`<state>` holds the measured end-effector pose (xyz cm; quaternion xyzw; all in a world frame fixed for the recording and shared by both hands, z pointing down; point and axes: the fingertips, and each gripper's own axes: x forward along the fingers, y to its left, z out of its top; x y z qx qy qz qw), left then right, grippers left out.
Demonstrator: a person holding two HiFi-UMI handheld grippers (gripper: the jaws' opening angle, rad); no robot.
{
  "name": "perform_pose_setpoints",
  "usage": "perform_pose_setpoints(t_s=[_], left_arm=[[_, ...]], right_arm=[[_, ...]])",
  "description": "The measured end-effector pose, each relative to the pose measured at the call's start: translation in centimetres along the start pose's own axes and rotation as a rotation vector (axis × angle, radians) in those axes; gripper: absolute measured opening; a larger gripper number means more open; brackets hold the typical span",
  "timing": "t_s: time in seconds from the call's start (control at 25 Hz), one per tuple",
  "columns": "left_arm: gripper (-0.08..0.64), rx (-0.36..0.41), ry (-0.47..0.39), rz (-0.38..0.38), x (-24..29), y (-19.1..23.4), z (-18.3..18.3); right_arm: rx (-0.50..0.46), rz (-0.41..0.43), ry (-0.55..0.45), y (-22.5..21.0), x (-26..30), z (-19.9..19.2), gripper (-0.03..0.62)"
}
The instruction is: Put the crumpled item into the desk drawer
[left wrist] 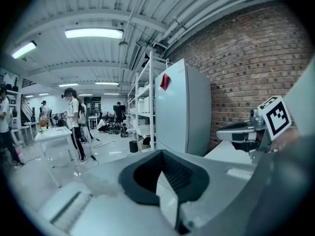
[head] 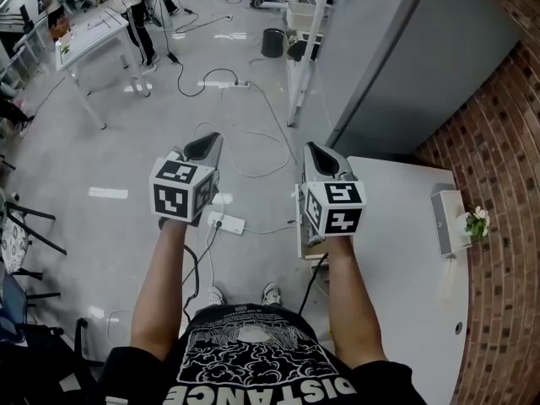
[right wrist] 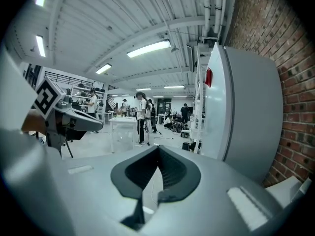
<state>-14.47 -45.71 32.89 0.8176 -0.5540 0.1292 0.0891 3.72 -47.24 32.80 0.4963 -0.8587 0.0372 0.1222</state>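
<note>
White desk at the right, along a brick wall, with a grey cabinet beyond its far end. Over the floor, left of the desk, the left gripper: jaws pressed together, nothing between them. Just right of it, over the desk's left edge, the right gripper: jaws likewise together and empty. Both held close to level, pointing far, side by side yet apart, clear of the desk top. On the desk's right side, by the wall, a small white box with flowers beside it. On the floor under the left gripper, a power strip among cables. Of the crumpled item, no sight in any view; of the drawer, no sure sight either. At the far left, a white table with people standing near.
</note>
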Motion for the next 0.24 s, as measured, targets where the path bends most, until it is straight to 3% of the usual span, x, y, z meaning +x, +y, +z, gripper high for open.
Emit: perform_pose_setpoints(t_s=[0.24], left_arm=[[0.000, -0.010, 0.000, -0.002, 0.04, -0.25, 0.06]], right_arm=[[-0.002, -0.005, 0.001, -0.23, -0.20, 0.09, 0.000]])
